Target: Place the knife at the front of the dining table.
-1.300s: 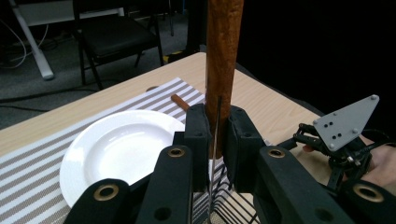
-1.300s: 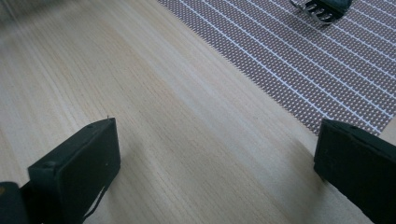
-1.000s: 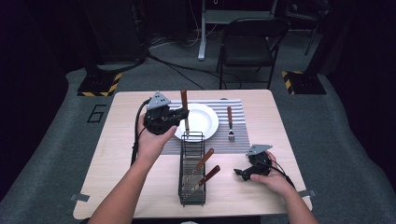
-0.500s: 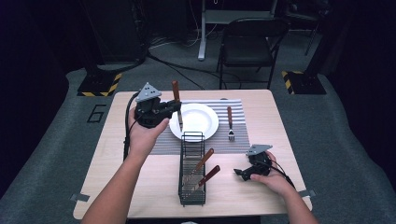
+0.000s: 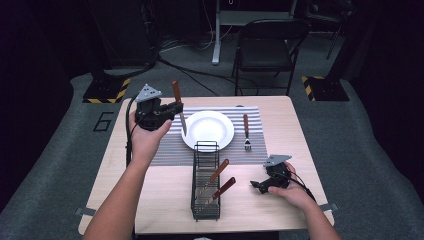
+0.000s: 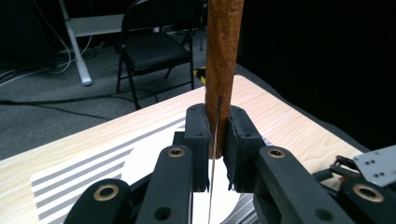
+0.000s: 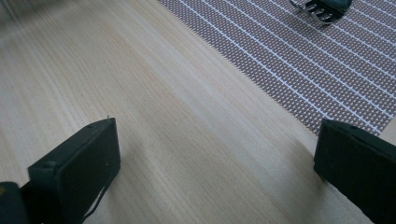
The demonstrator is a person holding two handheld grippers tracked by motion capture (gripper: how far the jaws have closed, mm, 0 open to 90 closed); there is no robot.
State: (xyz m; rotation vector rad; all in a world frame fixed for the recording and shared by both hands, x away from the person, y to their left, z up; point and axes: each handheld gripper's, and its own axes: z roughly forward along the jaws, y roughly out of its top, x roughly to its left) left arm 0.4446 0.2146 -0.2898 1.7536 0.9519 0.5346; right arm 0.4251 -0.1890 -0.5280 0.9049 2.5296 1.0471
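A single large numeral "6" (image 5: 104,121) is marked on the grey floor covering (image 5: 60,150), left of the table (image 5: 165,200) in the high view. No other text, label or brand is legible.

Knife (image 6: 224,51) handle top cut off; fork (image 7: 322,8) (tines showing) cropped.
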